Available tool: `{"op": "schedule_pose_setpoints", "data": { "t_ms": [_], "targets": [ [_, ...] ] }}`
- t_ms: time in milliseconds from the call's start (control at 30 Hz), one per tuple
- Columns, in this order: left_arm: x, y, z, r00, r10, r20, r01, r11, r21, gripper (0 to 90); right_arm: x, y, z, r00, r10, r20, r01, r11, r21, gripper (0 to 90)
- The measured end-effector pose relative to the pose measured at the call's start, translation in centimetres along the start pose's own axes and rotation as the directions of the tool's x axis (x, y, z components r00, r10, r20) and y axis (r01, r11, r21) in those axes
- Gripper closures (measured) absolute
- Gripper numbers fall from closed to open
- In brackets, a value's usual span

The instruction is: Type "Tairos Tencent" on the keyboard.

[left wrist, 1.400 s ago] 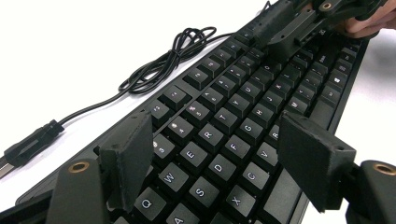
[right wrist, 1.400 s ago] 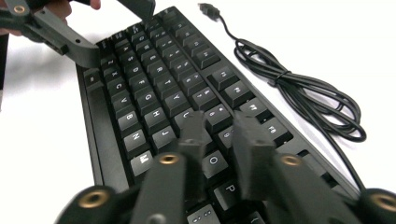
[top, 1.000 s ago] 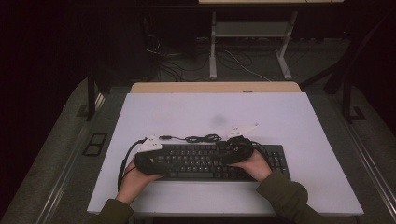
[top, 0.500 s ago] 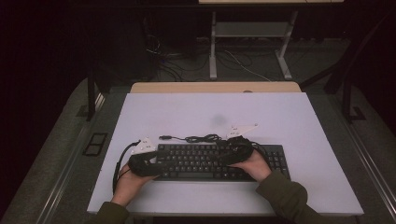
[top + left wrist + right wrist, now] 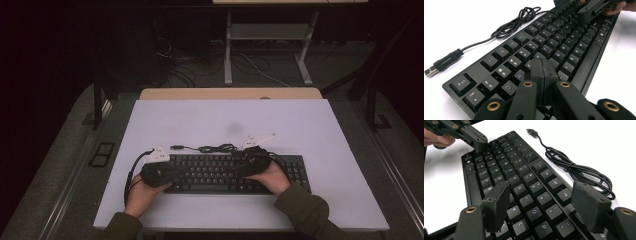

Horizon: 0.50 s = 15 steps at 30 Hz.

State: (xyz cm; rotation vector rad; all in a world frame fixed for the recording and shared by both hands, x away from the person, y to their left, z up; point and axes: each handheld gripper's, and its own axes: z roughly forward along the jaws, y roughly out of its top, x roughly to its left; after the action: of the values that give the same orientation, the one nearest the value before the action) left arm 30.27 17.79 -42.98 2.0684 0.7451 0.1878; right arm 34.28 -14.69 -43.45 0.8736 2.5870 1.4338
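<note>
A black keyboard (image 5: 215, 172) lies near the front of the white table (image 5: 320, 130), and its cable (image 5: 210, 148) is coiled behind it. My left gripper (image 5: 167, 172) rests over the left-end keys. Its jaws have just been closing and now stand shut (image 5: 544, 72) with nothing between them, tips above the W and E keys (image 5: 524, 72). My right gripper (image 5: 242, 167) hovers open (image 5: 541, 188) over the right-middle keys of the keyboard (image 5: 519, 170), holding nothing. The right gripper (image 5: 586, 11) is at the keyboard's far end in the left gripper view, and the left gripper (image 5: 479, 142) at its far end in the right gripper view.
The cable's USB plug (image 5: 431, 71) lies loose on the table behind the keyboard's left end. A wooden desk edge (image 5: 230, 93) adjoins the table's back. Beyond it are a metal frame (image 5: 270, 35) and floor cables (image 5: 175, 60). Bare table lies behind the cable.
The left gripper's jaws have drawn together over the keyboard's left end. Both hands keep their places.
</note>
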Motion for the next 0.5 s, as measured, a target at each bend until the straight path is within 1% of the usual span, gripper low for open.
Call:
{"op": "schedule_pose_setpoints", "data": {
  "t_ms": [267,500],
  "targets": [
    [-0.05,-0.03,0.6,0.9999,0.007,0.007,-0.007,0.9996,0.026,89.0,0.02,0.03,0.03,1.0,-0.005,0.001,0.005,1.0,-0.002,30.6],
    [0.09,-0.19,0.99,1.0,0.002,0.005,-0.002,0.9989,0.046,89.0,0.04,0.06,0.0,1.0,-0.002,0.001,0.002,1.0,-0.003,30.5]
  ]
}}
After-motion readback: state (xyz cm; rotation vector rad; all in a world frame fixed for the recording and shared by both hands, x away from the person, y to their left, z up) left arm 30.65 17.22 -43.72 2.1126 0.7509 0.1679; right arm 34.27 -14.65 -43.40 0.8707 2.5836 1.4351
